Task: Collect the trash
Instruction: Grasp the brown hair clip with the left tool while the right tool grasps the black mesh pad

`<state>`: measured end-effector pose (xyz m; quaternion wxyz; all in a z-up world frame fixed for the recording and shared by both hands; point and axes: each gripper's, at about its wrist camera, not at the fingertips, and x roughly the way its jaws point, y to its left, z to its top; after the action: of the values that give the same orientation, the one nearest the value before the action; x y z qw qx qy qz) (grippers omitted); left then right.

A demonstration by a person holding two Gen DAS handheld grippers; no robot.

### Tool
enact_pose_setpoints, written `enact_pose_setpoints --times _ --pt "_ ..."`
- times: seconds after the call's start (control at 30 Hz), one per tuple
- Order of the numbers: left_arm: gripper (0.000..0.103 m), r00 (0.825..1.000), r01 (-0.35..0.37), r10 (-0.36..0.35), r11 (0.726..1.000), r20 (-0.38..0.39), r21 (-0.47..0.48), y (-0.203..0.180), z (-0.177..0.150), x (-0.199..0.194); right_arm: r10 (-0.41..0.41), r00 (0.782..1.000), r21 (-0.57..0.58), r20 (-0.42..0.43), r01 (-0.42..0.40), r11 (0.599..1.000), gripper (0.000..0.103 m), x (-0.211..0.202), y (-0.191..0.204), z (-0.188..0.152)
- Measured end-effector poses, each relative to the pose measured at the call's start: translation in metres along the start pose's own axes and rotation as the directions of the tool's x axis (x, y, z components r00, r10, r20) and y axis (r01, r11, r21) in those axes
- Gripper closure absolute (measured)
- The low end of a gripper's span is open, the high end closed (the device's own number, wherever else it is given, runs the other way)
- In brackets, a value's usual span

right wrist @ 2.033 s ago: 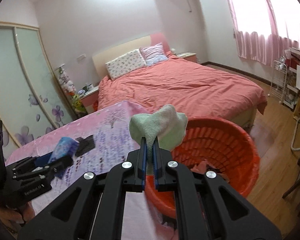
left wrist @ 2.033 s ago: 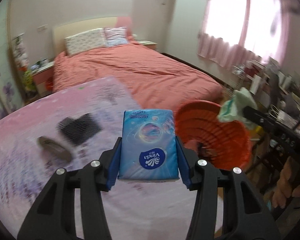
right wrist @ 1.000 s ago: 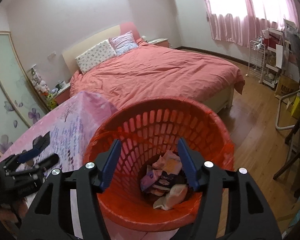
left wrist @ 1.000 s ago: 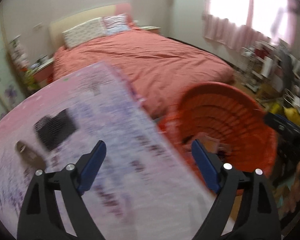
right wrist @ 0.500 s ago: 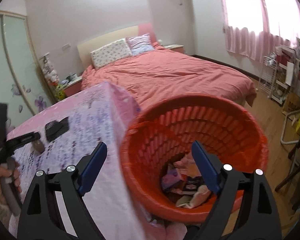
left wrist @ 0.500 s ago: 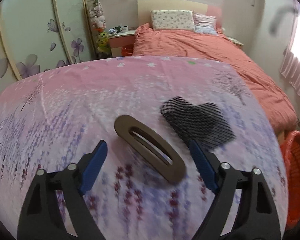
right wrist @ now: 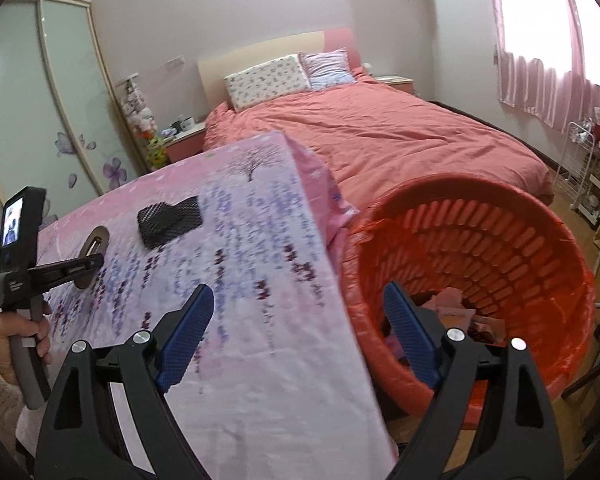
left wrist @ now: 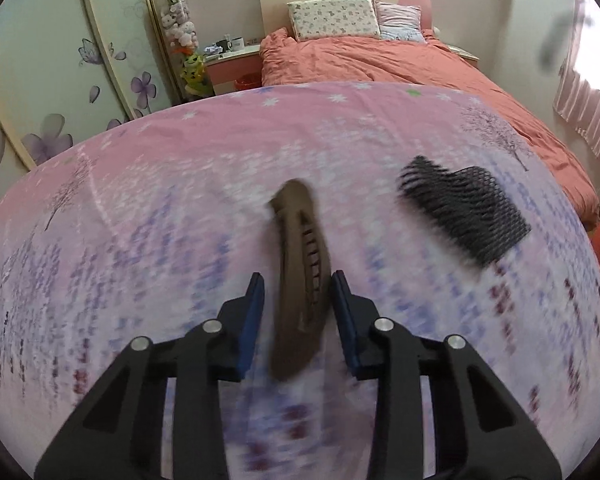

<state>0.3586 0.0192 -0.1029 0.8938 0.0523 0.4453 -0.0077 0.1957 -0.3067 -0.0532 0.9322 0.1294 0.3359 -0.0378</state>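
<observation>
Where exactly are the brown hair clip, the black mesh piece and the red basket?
brown hair clip (left wrist: 300, 256), left wrist view, its slotted middle.
black mesh piece (left wrist: 464, 204), left wrist view, its centre.
red basket (right wrist: 500, 232), right wrist view, inner wall.

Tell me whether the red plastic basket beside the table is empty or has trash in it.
Not empty. The right wrist view looks into the red slotted plastic basket, where crumpled pink and dark scraps lie on its bottom, well below the rim.

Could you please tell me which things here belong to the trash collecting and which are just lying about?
Job:
brown hair clip
black mesh piece
red basket
left gripper, closing around the clip

Lying about:
bed
pillows
soft toys
</observation>
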Motion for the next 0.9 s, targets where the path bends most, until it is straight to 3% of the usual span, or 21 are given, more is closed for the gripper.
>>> enact_pose_setpoints --times 0.2,0.33,0.37,0.47,0.7,0.9 --pt "0.051 0.999 0.018 -0.018 1.000 0.027 0.006 0.009 0.003 0.002 0.021 1.000 -0.036 -0.020 -0.022 0.999 0.017 0.007 0.023 -0.002" --pt "0.053 1.000 0.005 -0.005 1.000 0.021 0.015 0.005 0.016 0.013 0.021 0.999 -0.064 -0.034 -0.023 0.998 0.017 0.011 0.034 -0.003" --pt "0.064 1.000 0.004 -0.004 1.000 0.019 0.010 0.005 0.017 0.015 0.021 0.999 -0.067 -0.037 -0.023 0.997 0.017 0.012 0.036 -0.003" --pt "0.075 0.999 0.035 -0.035 0.999 0.011 -0.013 0.013 0.018 0.017 0.024 0.999 -0.082 -0.049 -0.028 0.996 0.017 0.018 0.043 -0.002" --pt "0.075 1.000 0.007 -0.007 1.000 0.002 -0.022 0.066 -0.012 -0.001 0.054 0.996 -0.121 -0.073 -0.062 0.991 0.017 0.037 0.070 0.002" --pt "0.066 1.000 0.012 -0.011 0.998 0.017 -0.060 0.106 -0.035 -0.013 0.088 0.990 -0.090 -0.110 -0.099 0.991 0.014 0.077 0.100 0.025"
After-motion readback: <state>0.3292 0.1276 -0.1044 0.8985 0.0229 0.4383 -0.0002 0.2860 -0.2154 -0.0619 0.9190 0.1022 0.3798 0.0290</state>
